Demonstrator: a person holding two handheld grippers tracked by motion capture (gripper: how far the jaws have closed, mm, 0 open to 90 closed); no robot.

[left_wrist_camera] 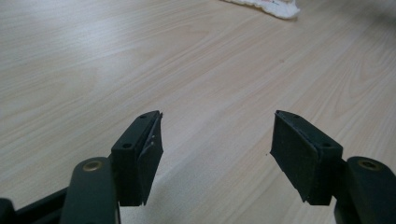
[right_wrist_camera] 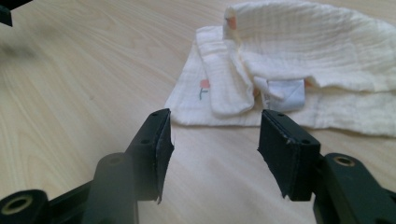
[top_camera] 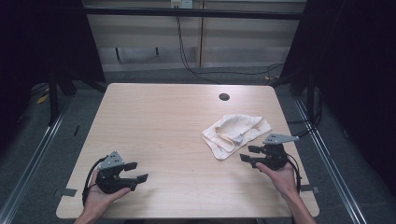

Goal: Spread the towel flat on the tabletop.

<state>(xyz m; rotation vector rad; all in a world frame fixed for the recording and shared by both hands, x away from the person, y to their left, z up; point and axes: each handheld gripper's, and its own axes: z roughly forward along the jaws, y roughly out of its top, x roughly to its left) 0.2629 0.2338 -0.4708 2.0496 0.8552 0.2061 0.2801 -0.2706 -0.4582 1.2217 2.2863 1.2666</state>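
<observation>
A crumpled cream cloth [top_camera: 235, 132] lies on the right half of the wooden table [top_camera: 163, 121]; in the right gripper view the cloth [right_wrist_camera: 299, 70] shows a white label and small red marks. My right gripper [top_camera: 249, 155] sits just right of and below the cloth, held by a hand, its jaws apart with nothing between them. In the right gripper view the right gripper [right_wrist_camera: 215, 149] points at the cloth's near edge. My left gripper [top_camera: 136, 171] rests in a hand near the front left, open and empty. The left gripper [left_wrist_camera: 215, 144] looks over bare wood, the cloth's corner [left_wrist_camera: 275, 6] far off.
A round cable hole [top_camera: 224, 97] sits near the table's far edge. Black cables hang down the wall behind. Metal rails run along the floor on both sides of the table, and dark curtains stand left and right.
</observation>
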